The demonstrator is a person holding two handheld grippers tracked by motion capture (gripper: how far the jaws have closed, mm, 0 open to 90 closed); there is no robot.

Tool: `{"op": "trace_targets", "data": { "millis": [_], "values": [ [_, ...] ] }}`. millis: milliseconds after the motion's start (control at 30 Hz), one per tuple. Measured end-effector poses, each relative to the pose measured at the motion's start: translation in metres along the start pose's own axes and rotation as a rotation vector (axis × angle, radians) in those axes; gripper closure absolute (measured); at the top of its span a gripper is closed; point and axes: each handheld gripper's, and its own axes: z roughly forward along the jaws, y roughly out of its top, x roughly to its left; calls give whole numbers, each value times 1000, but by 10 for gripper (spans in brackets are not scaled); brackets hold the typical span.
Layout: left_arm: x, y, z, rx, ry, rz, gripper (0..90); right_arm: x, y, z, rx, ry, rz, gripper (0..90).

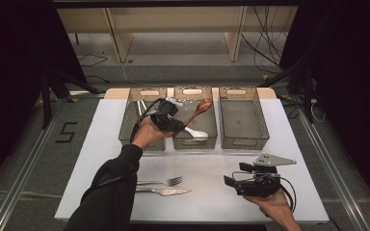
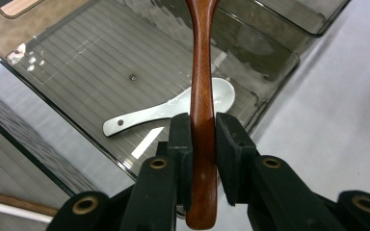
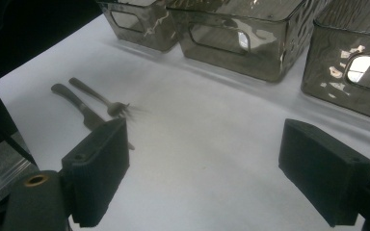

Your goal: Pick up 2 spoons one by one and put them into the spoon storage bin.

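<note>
Clamped near its handle end by the left gripper's jaws, the wooden spoon points bowl-forward over the middle bin, above a white spoon, while the right gripper hangs wide open.

A glossy, reddish-brown wooden spoon, its varnished handle smooth, sits between matt black ribbed pads at the centre of the left gripper view. Beneath it lies a shiny white ceramic spoon in a smoky, translucent plastic bin with a ridged floor. At lower left of the high view, a metal fork and knife gleam dully on a matt white tabletop.
</note>
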Motion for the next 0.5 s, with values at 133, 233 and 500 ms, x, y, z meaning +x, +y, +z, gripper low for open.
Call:
{"op": "trace_targets", "data": {
  "millis": [133, 233, 500],
  "values": [
    [4, 0, 5, -2, 8, -21, 771, 0, 0, 0, -2, 0, 0, 187],
    [6, -1, 8, 1, 15, -25, 771, 0, 0, 0, -1, 2, 0, 187],
    [6, -1, 17, 6, 25, -41, 770, 0, 0, 0, 0, 4, 1, 187]
  ]
}}
